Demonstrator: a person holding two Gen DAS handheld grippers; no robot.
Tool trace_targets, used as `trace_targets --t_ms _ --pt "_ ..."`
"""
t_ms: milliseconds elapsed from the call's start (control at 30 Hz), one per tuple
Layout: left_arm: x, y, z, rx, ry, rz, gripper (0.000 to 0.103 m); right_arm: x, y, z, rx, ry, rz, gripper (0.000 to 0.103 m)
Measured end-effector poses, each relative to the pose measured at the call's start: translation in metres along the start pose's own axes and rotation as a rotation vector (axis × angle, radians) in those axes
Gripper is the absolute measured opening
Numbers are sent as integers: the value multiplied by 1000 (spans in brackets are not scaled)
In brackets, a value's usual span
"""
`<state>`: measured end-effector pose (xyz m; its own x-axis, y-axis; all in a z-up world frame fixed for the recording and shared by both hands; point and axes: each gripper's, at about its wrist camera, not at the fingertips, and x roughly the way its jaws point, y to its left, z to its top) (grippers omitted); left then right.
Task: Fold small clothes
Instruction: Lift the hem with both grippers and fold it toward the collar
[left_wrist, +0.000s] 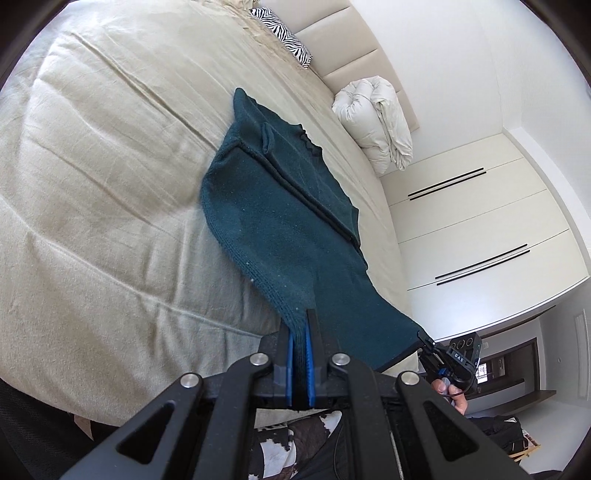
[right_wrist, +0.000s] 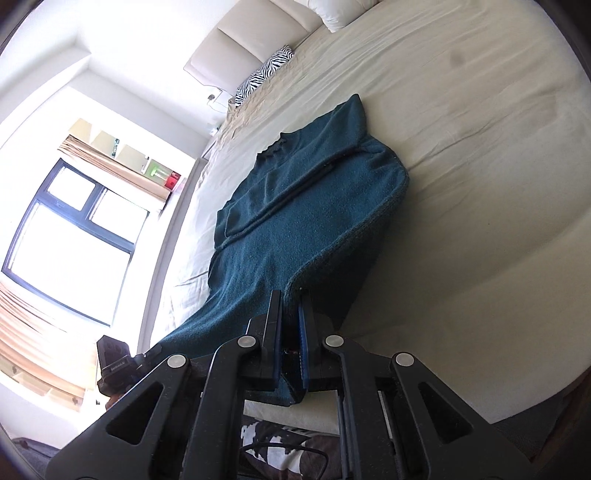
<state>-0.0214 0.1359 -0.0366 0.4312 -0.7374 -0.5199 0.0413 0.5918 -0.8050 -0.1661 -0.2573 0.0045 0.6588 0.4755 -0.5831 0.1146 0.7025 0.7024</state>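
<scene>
A dark teal knit sweater (left_wrist: 280, 206) lies on the beige bed, its sleeves folded in over the body; it also shows in the right wrist view (right_wrist: 295, 206). My left gripper (left_wrist: 300, 325) is shut on one corner of the sweater's hem and lifts it off the bed. My right gripper (right_wrist: 290, 306) is shut on the other hem corner, also raised. The right gripper shows in the left wrist view (left_wrist: 424, 338), pinching that far corner. The left gripper shows in the right wrist view (right_wrist: 155, 350) at the lower left.
The beige bedsheet (left_wrist: 110, 184) spreads wide around the sweater. A zebra-print cushion (left_wrist: 284, 37) and a rolled white duvet (left_wrist: 376, 118) lie by the padded headboard. White wardrobe doors (left_wrist: 480, 229) stand past the bed. A window (right_wrist: 70, 236) is on the other side.
</scene>
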Motion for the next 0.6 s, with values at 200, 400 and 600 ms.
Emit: trace_targets --t_ms 200,400,600 --pt "-1 1 9 -15 -18 -17 7 1 4 10 2 -17 13 6" --pt "0 0 17 -31 -31 -44 7 5 10 29 0 -41 28 6" --pt "4 -2 43 -67 -64 -86 7 13 16 62 2 -96 39 6"
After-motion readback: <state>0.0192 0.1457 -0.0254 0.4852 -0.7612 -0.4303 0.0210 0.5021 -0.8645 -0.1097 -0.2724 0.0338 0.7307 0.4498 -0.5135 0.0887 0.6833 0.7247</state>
